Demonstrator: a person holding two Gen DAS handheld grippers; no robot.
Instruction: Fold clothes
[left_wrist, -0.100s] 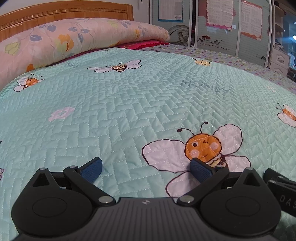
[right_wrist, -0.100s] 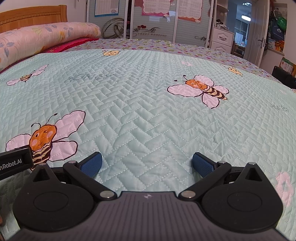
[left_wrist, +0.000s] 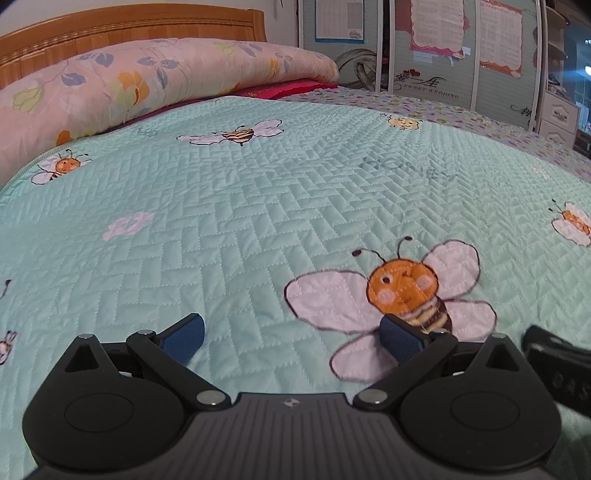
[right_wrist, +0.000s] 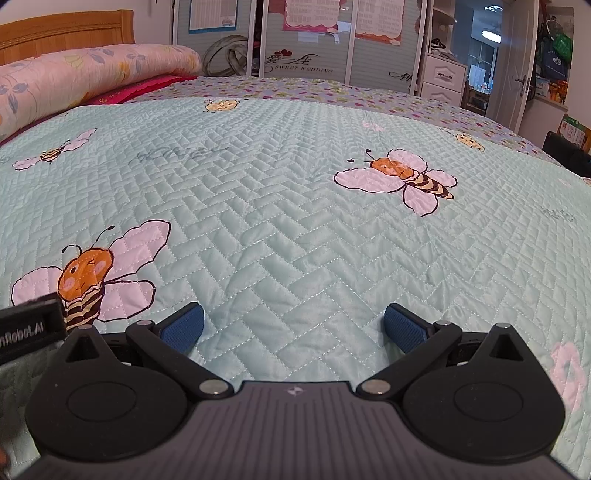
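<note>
— Where are the clothes relative to the jaws?

— I cannot tell; neither wrist view shows a garment. Ahead of both grippers lies only the mint quilted bedspread (left_wrist: 258, 206), printed with cartoon bees.

— And the left gripper (left_wrist: 291, 334)?

— Released. Its blue pads (left_wrist: 183, 339) stand wide apart with nothing between them, just above the spread. The right-hand pad overlaps the tail of a large orange-faced bee (left_wrist: 402, 288) in the print.

— The right gripper (right_wrist: 293, 326)?

— Spread wide too, empty, over plain quilting. That same big bee sits off to its left, and another bee (right_wrist: 402, 175) lies farther ahead to the right.

— Do the two grippers sit close?

— Side by side. The black edge of the right one shows at the right border of the left wrist view, and a black part with white lettering pokes in at the left of the right wrist view.

— What else is there?

— A floral pink duvet roll (left_wrist: 110, 88) against a wooden headboard (left_wrist: 129, 26) at the far left, and a wardrobe (right_wrist: 306, 40) with papers stuck on its doors beyond the bed.
</note>
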